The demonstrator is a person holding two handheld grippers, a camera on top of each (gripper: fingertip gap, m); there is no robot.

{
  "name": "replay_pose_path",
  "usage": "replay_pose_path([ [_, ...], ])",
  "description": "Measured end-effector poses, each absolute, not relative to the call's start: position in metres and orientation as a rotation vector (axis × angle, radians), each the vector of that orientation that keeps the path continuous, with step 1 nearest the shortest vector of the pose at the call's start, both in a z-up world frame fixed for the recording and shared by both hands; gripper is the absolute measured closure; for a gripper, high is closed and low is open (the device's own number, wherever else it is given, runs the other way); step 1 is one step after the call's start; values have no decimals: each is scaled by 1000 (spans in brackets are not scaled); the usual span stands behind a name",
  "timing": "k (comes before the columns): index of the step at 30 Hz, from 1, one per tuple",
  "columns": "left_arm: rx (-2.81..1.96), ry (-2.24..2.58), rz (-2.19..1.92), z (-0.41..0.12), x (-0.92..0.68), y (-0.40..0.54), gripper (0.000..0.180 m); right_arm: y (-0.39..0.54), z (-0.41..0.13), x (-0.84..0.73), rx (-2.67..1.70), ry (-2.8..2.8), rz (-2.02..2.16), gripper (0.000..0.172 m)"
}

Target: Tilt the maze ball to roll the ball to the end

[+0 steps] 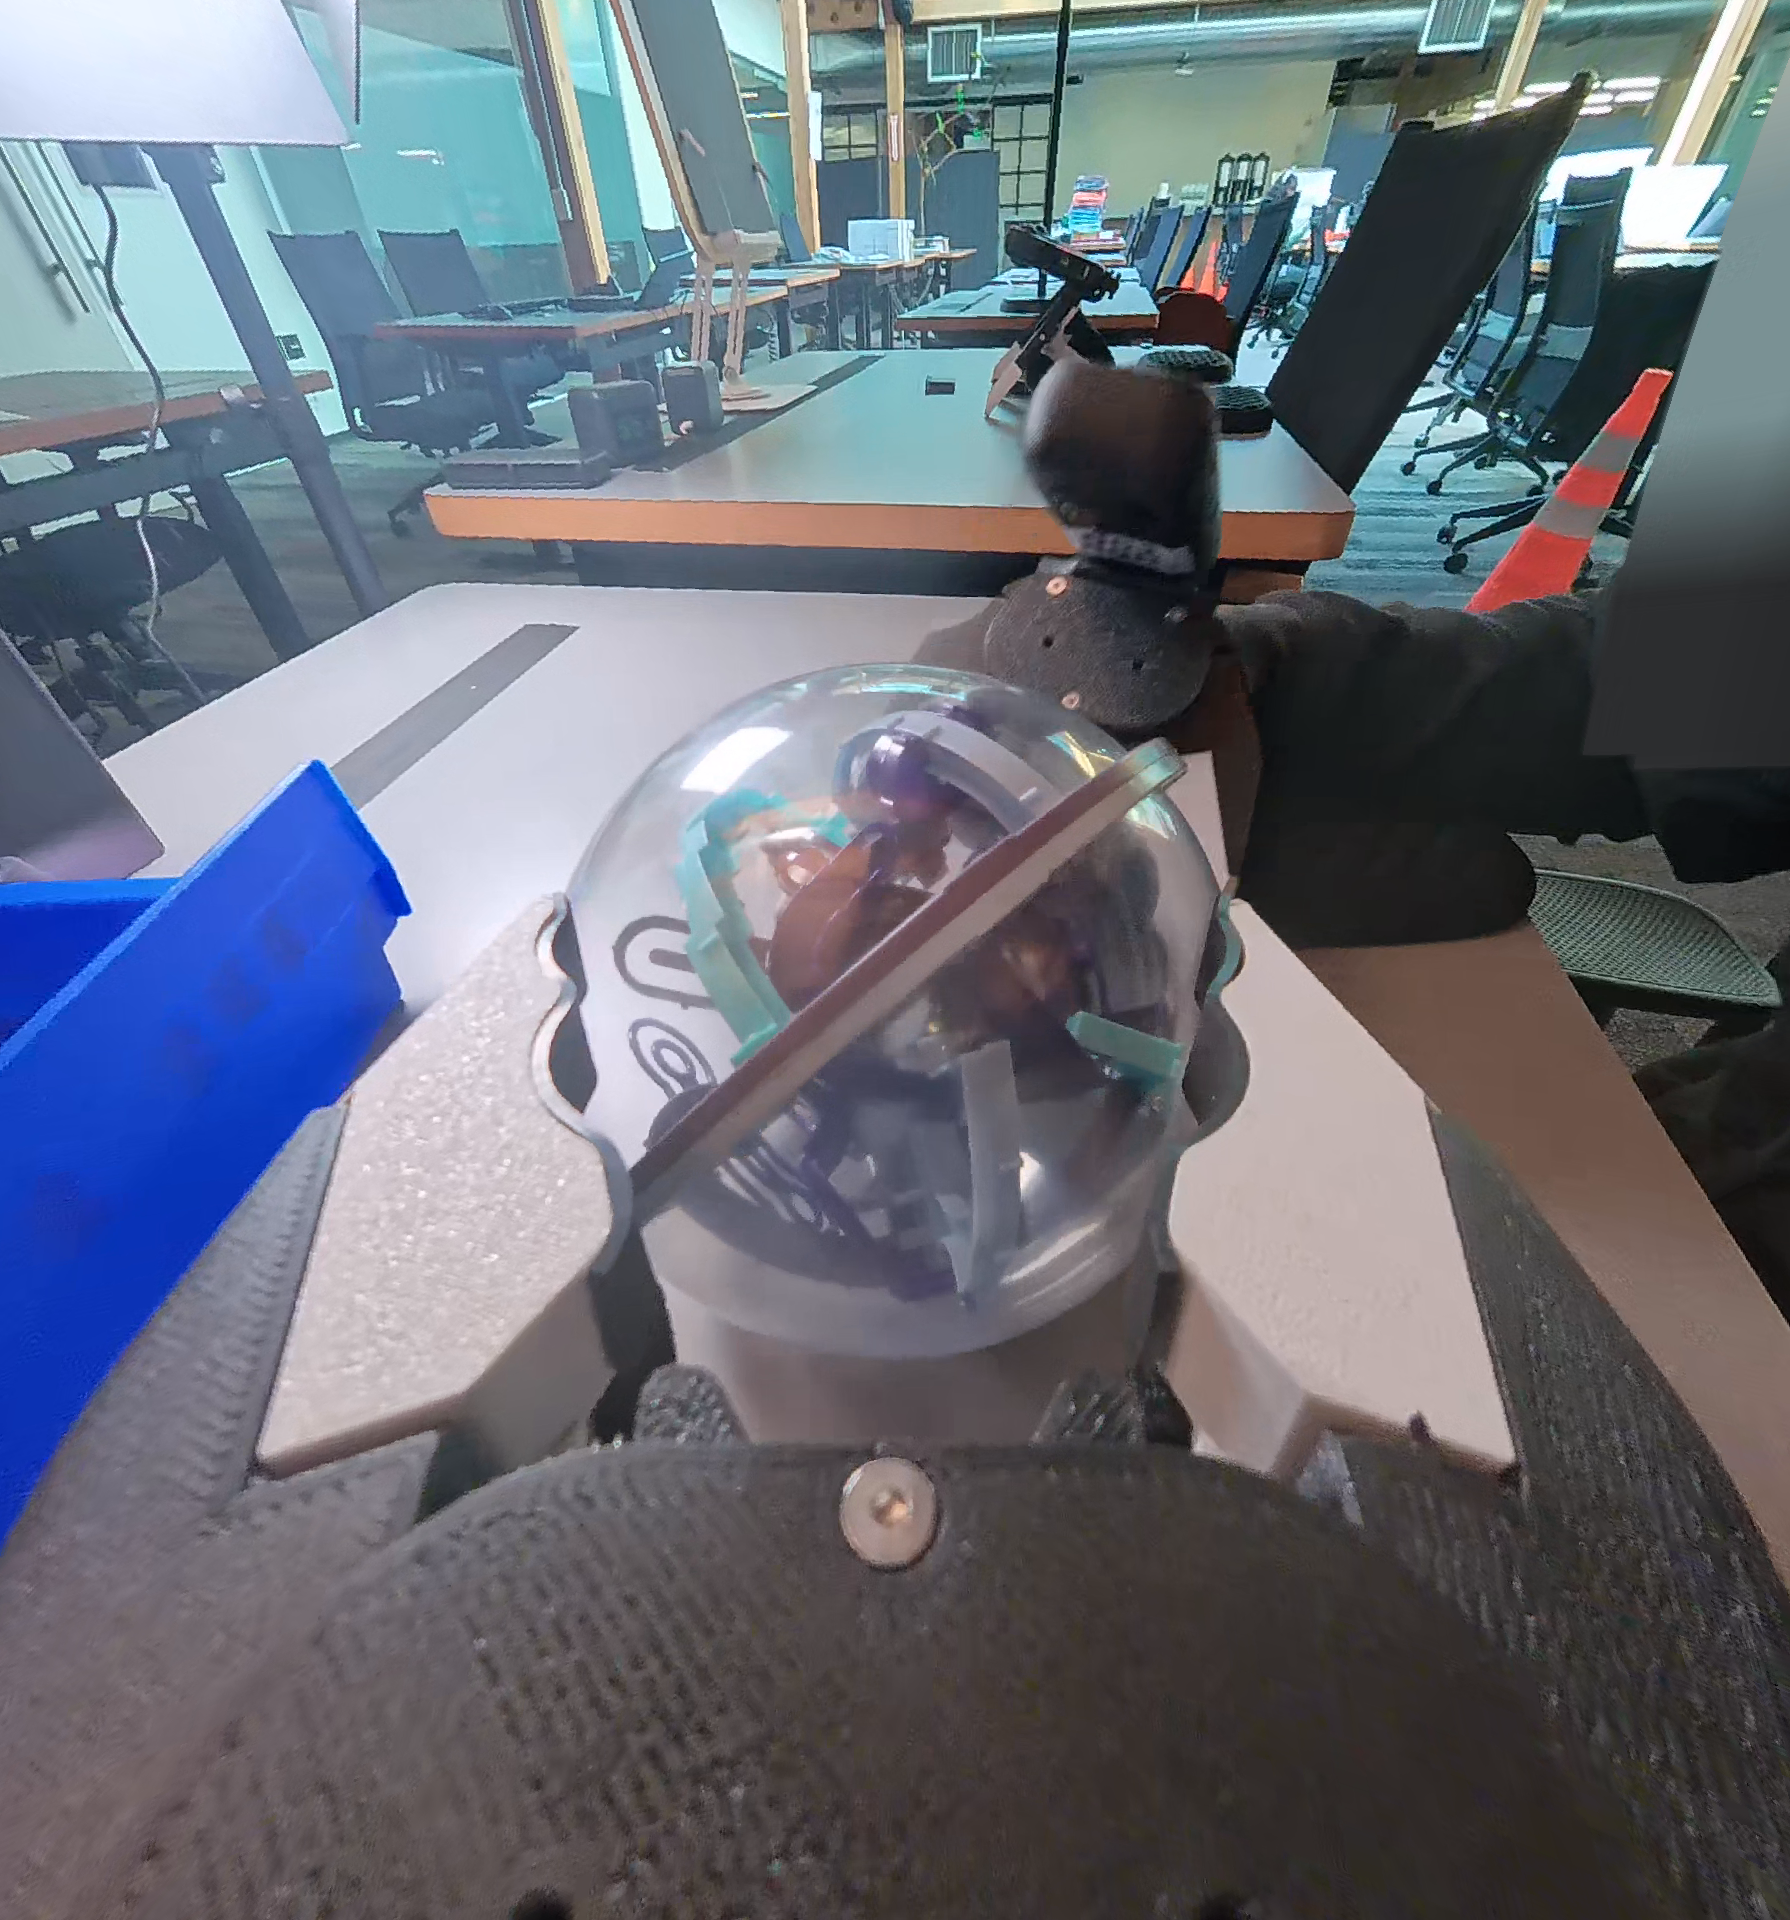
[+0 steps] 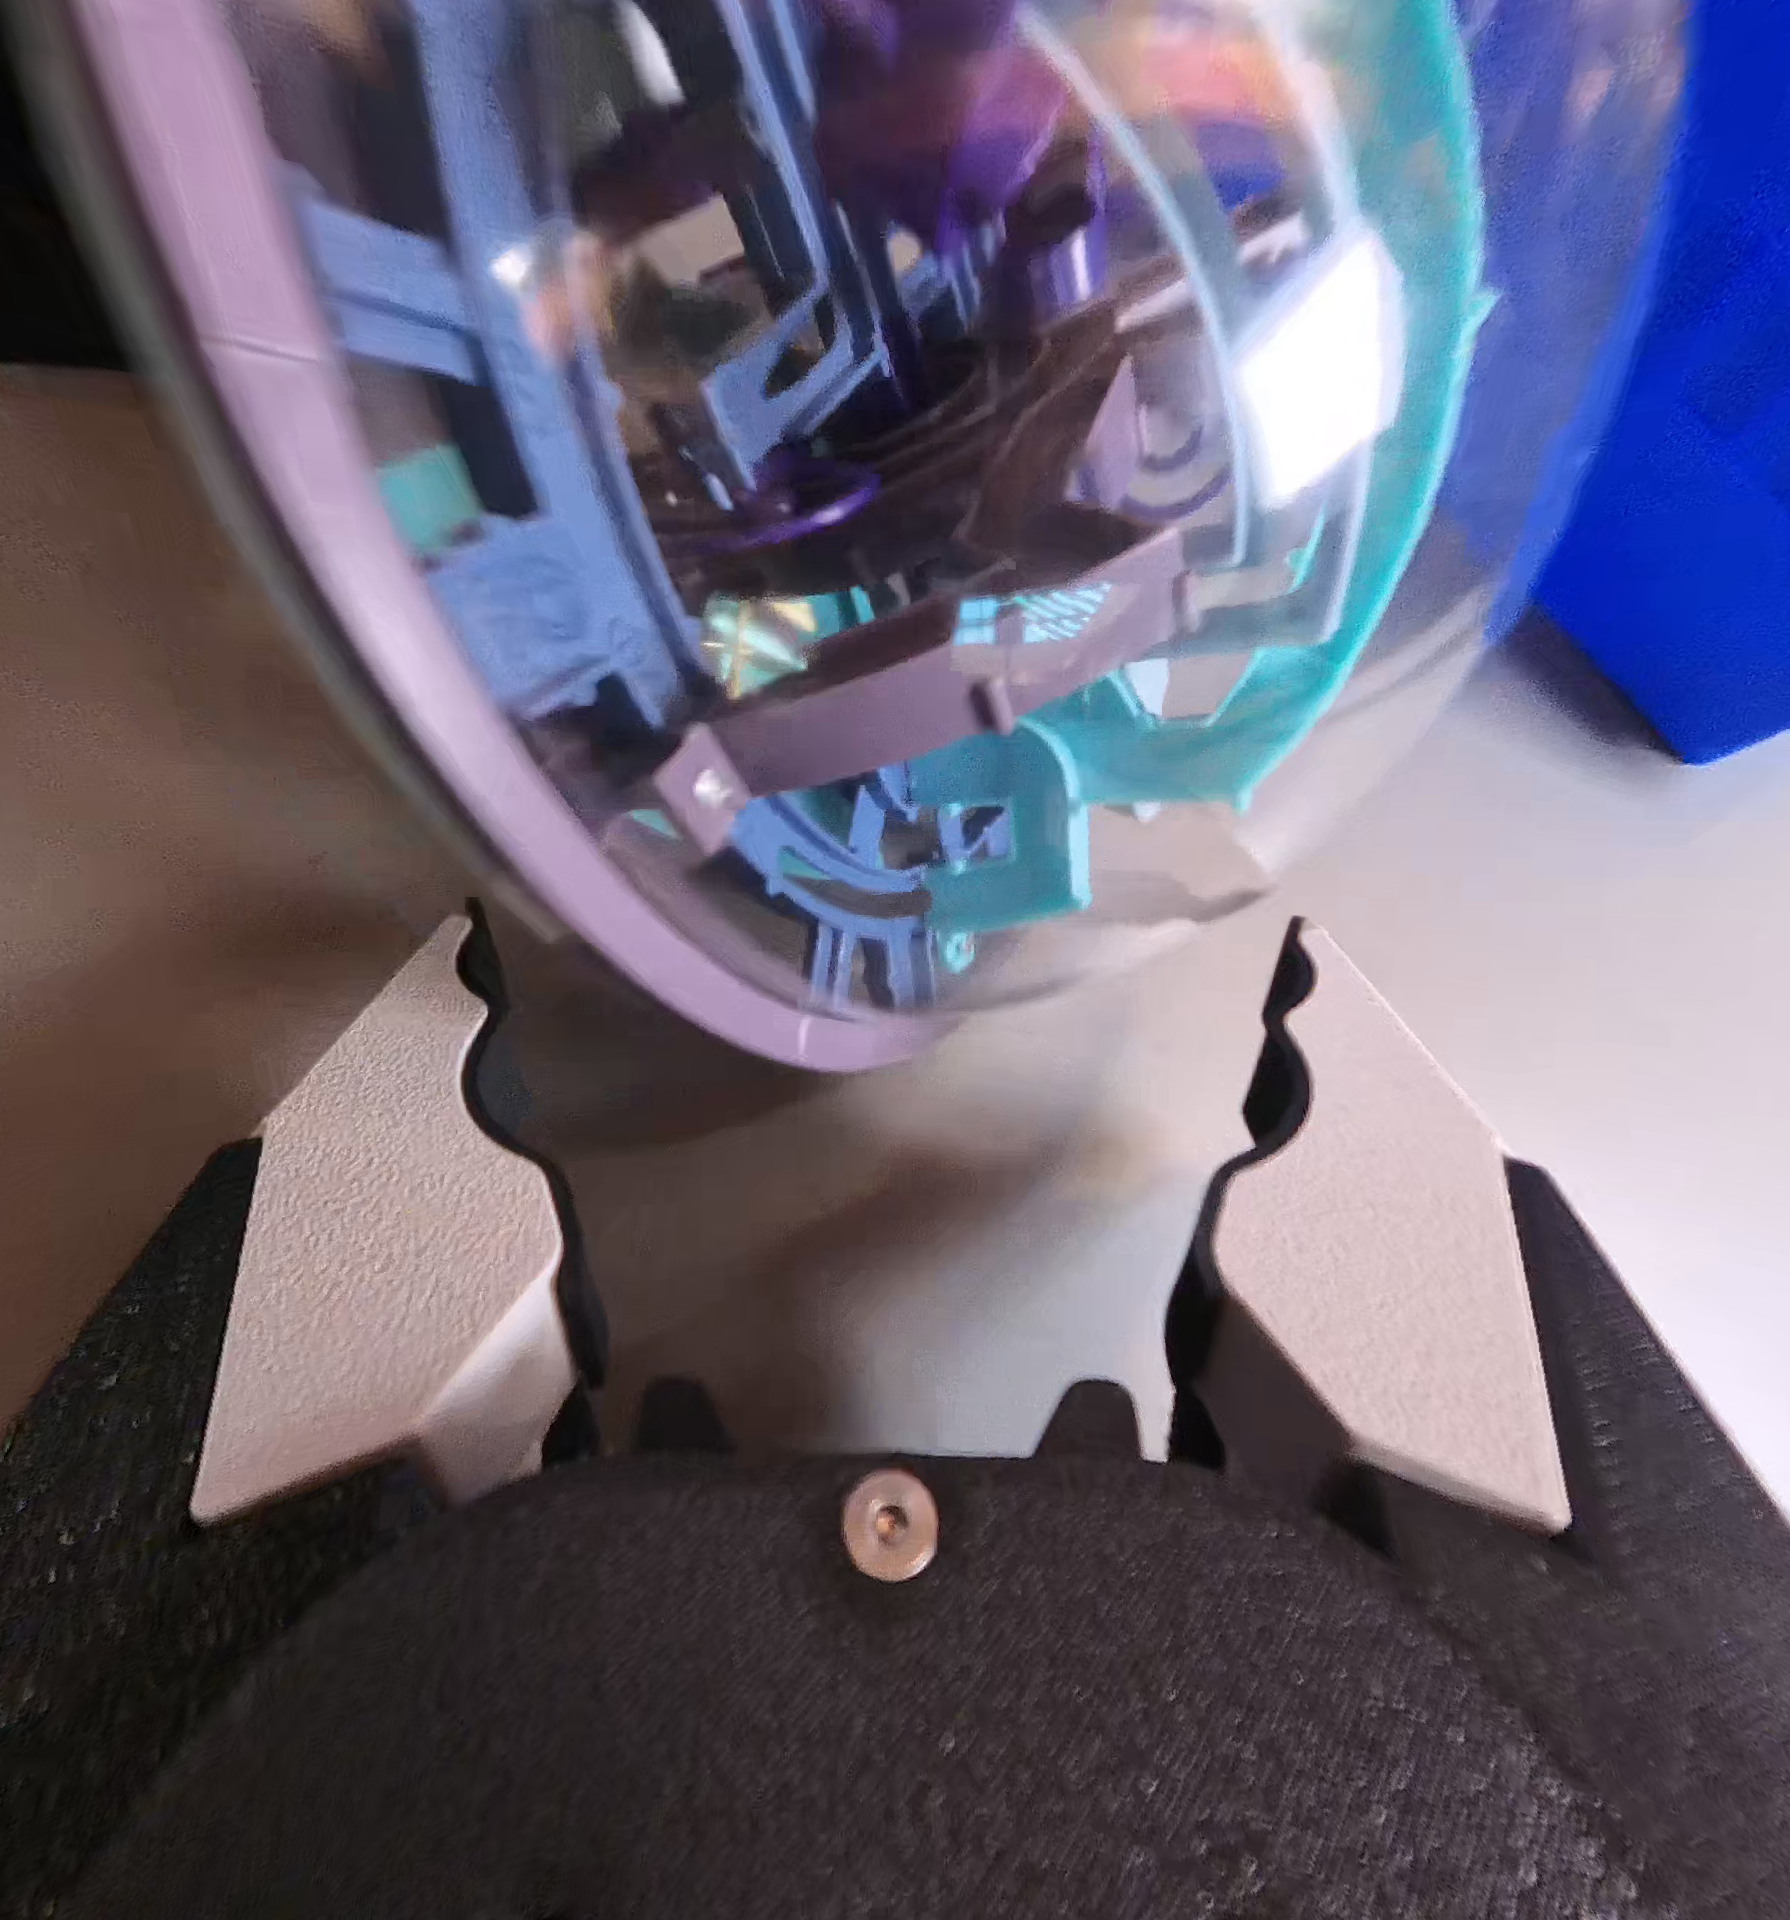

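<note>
The maze ball [image 1: 891, 1018] is a clear sphere with a purple rim and teal, blue and purple tracks inside. In the left wrist view it sits between my left gripper's [image 1: 891, 935] two fingers, just over the grey table [image 1: 662, 644]. Both pads [image 1: 558, 997] press on its sides. In the right wrist view the ball [image 2: 818, 520] fills the upper frame, tilted, just ahead of my right gripper [image 2: 880, 940]. That gripper is open and its pads [image 2: 486, 1039] stand clear of the sphere. The right gripper's body [image 1: 1099, 655], held by a gloved hand [image 1: 1390, 748], shows behind the ball.
A blue plastic bin [image 1: 143, 1039] stands close on the left of the ball; it also shows in the right wrist view [image 2: 1701, 416]. The table's right edge [image 1: 1493, 1039] is near. Beyond are desks, office chairs and an orange cone [image 1: 1587, 488].
</note>
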State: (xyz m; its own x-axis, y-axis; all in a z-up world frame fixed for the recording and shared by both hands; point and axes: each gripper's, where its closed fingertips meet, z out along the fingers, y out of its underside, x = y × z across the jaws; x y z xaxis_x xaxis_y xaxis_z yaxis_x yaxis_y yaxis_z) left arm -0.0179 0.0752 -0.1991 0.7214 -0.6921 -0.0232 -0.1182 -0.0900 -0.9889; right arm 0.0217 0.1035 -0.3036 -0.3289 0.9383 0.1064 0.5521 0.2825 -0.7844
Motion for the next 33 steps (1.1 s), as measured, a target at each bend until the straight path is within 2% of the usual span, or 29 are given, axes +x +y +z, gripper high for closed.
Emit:
replay_pose_path([
  [8, -1629, 647, -508, -197, -10, 86, 64, 94, -230, 10, -961, -1752, 783, 20],
  [11, -1627, 655, -489, -197, -5, 88, 62, 95, -241, 3, -952, -1770, 747, 27],
  [17, -1537, 705, -568, -189, -9, 69, 46, 103, -241, 4, -1004, -1744, 846, 27],
  [21, -1654, 742, -514, -227, -32, 77, 37, 110, -238, 6, -1076, -1690, 965, 28],
  [24, -1736, 717, -562, -250, -29, 86, 37, 112, -238, 5, -1148, -1655, 1070, 29],
  [33, -1698, 718, -552, -240, -23, 87, 41, 106, -245, 3, -1204, -1630, 1170, 29],
])
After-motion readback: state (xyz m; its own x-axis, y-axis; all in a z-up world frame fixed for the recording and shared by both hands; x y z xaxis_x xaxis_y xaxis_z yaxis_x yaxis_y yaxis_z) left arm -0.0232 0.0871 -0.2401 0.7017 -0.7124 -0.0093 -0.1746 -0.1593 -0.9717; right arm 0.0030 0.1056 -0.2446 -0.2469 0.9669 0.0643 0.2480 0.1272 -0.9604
